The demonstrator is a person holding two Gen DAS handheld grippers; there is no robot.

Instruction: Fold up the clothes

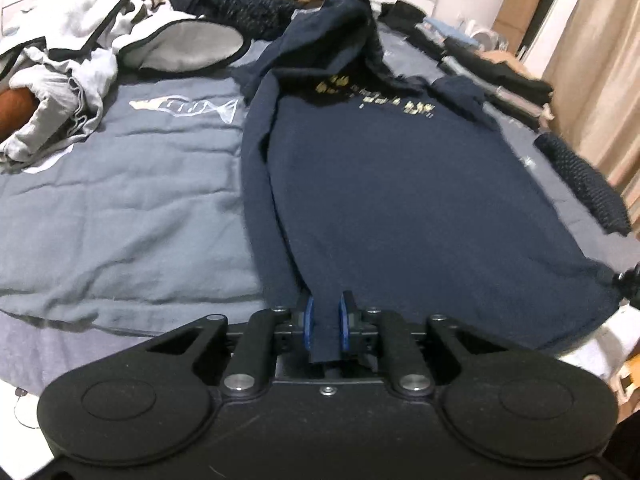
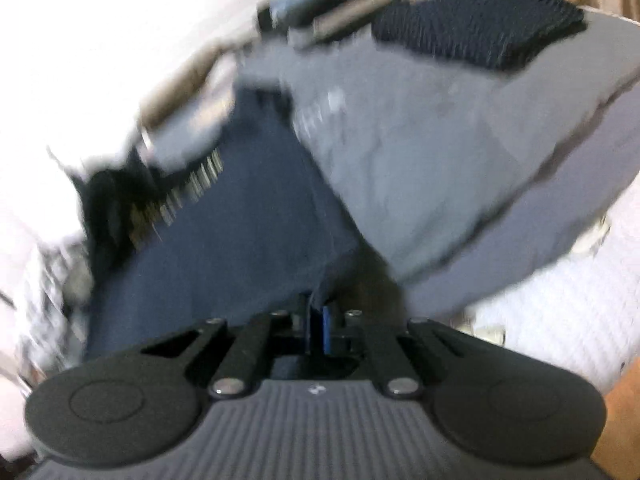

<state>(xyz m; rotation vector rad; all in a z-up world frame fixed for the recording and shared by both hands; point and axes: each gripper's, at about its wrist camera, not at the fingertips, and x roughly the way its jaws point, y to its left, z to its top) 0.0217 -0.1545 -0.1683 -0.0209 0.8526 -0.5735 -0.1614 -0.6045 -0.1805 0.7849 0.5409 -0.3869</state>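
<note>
Spread flat across grey bedcover (image 1: 120,200): navy hoodie (image 1: 400,200), hood end far from cam, gold lettering across chest. Left gripper (image 1: 327,326) pinched nearly closed on hem w/ fold of navy cloth between blue pads (image 1: 309,320). Right gripper (image 2: 320,330) likewise clamped tight on hoodie's (image 2: 224,248) edge, view heavily blurred. Heaped at far left: grey garments (image 1: 80,60). Stacked along right edge: folded dark clothes (image 1: 500,76).

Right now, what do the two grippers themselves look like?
Left gripper: matte black body, two round discs, black linkage bars with silver pivot pins, blue finger pads. Right gripper: same black linkage and blue pads, but a grey ribbed body. No cables or sleeves visible.
</note>
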